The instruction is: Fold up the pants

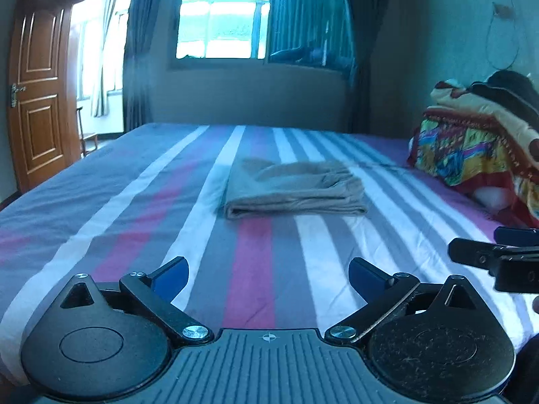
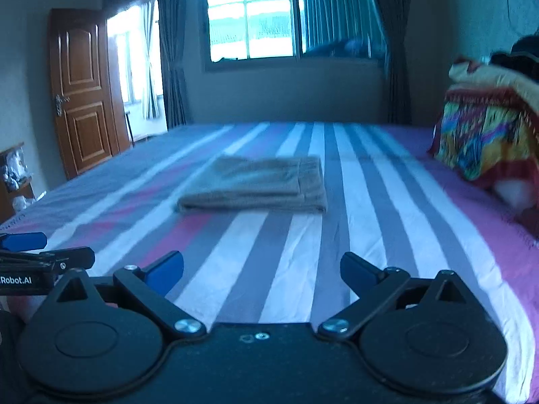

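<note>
On the wide bed with its grey, white and pink striped sheet (image 1: pixel 141 202), the beige fabric pants (image 1: pixel 296 190) lie folded into a flat, layered rectangle near the middle of the mattress, their thick folded edge turned toward both grippers. The left hand-held gripper (image 1: pixel 268 274), black with blue finger pads (image 1: pixel 171 277), hangs low over the near part of the bed and tips gently downward toward the sheet; its jaws stand spread wide with only bare striped bedding between them, well short of the pants. The right hand-held gripper (image 2: pixel 262 271), built the same way with blue pads (image 2: pixel 165 272), is held beside it at much the same height and the same shallow downward tilt, jaws likewise splayed wide and holding nothing. The two tools sit close side by side, each one's black body poking into the edge of the other's view, and both are well apart from the garment. A heap of brightly patterned red, yellow and blue blankets (image 1: pixel 478 141) rests at the right side of the bed. Beyond the far edge, a barred window (image 2: pixel 251 17) glows between dark curtains (image 2: pixel 171 43), and a brown panelled wooden door (image 1: pixel 37 84) stands open at the left.
</note>
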Demonstrator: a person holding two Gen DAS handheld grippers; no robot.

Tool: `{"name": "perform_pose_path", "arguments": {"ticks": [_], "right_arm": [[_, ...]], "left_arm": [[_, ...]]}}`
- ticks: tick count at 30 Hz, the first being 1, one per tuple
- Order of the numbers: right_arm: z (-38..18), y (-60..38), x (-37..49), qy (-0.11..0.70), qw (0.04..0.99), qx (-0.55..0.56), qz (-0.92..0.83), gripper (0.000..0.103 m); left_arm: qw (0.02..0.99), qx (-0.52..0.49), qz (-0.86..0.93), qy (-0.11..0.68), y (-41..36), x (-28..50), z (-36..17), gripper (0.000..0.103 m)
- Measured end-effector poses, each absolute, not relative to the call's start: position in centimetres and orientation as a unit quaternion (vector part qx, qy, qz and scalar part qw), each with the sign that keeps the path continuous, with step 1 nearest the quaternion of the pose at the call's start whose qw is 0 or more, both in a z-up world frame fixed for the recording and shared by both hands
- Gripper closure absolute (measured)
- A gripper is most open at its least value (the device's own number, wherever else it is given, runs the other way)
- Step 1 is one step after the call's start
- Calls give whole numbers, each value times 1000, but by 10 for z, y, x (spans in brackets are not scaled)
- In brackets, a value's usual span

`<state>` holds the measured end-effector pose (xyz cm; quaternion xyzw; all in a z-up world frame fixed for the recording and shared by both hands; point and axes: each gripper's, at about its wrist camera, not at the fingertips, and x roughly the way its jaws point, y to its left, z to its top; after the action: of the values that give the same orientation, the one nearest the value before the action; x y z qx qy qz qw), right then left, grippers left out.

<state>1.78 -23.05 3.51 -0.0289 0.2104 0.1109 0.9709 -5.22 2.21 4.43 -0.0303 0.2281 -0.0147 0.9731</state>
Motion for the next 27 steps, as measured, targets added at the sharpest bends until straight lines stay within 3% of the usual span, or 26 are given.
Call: {"name": "perform_pose_path", "arguments": {"ticks": [27], "right_arm": [[45,-225,-1,185,978,-28,96,3]], "left_arm": [[978,-33,-28,206,15,-55,62,1]]}}
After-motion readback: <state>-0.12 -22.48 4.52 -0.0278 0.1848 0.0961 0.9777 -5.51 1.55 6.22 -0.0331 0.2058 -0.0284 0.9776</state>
